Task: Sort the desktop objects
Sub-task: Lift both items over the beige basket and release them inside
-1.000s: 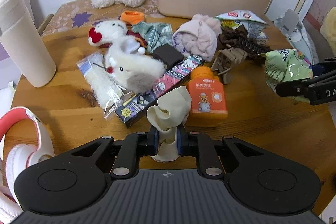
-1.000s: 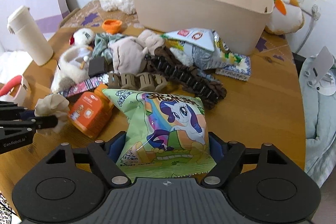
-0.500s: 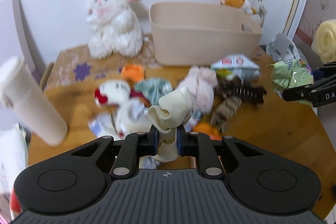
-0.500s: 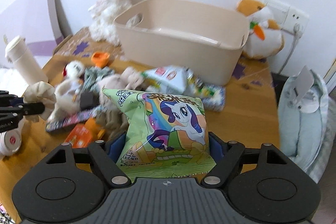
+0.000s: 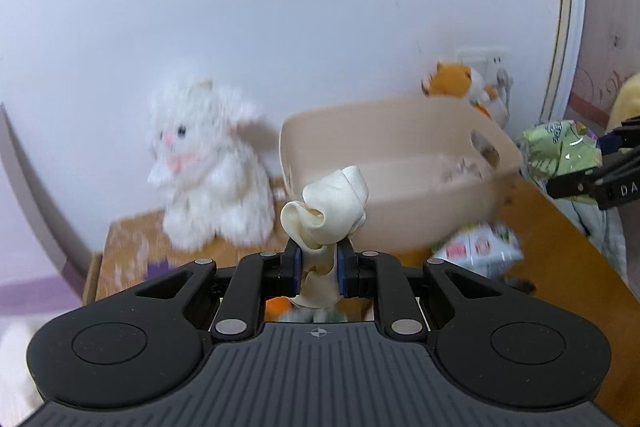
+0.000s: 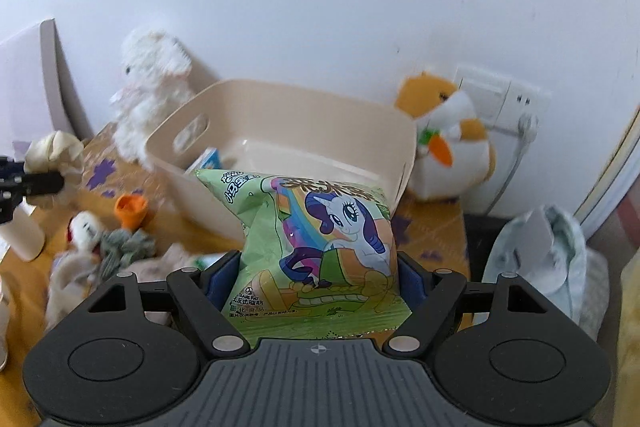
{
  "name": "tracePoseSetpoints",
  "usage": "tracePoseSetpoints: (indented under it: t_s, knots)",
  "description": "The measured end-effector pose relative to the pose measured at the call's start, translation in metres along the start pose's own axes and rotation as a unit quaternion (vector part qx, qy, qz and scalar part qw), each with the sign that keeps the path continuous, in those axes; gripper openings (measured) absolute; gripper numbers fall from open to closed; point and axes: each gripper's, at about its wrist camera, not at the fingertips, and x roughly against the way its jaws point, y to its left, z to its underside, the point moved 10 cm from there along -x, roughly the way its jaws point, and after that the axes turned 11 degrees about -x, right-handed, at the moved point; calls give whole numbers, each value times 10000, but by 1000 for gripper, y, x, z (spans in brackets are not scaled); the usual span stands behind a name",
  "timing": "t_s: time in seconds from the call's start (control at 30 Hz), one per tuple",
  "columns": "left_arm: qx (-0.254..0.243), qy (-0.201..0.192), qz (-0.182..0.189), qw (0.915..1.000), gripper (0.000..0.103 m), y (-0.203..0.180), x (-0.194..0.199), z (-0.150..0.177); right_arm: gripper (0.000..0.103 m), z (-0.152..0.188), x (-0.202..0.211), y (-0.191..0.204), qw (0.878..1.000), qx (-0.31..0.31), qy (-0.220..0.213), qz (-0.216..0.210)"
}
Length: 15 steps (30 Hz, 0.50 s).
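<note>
I see the beige bin (image 6: 280, 131) against the wall, its floor half hidden behind my snack bag (image 6: 316, 251); the table clutter is blurred. My right gripper (image 6: 316, 287) is spread wide, clamping that bag. My left gripper (image 5: 318, 269) is nearly closed, pinching a cream scrunchie (image 5: 324, 215)

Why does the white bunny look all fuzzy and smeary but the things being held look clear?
In the left wrist view the white plush bunny and beige bin smear with motion blur, while the cream knotted chew looks sharp; in the right wrist view the pony snack bag looks sharp too.
</note>
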Motion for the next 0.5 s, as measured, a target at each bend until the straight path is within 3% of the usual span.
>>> tracePoseSetpoints:
  t_s: [0.27,0.5]
  knots:
    - [139,-278,1,9995,16,3,-44,-55,79,-51,-26,-10,9995,45,-249,172]
    - [77,-39,140,9999,16,-23,-103,-72,79,-73,-66,-12,9995,2,-155,258]
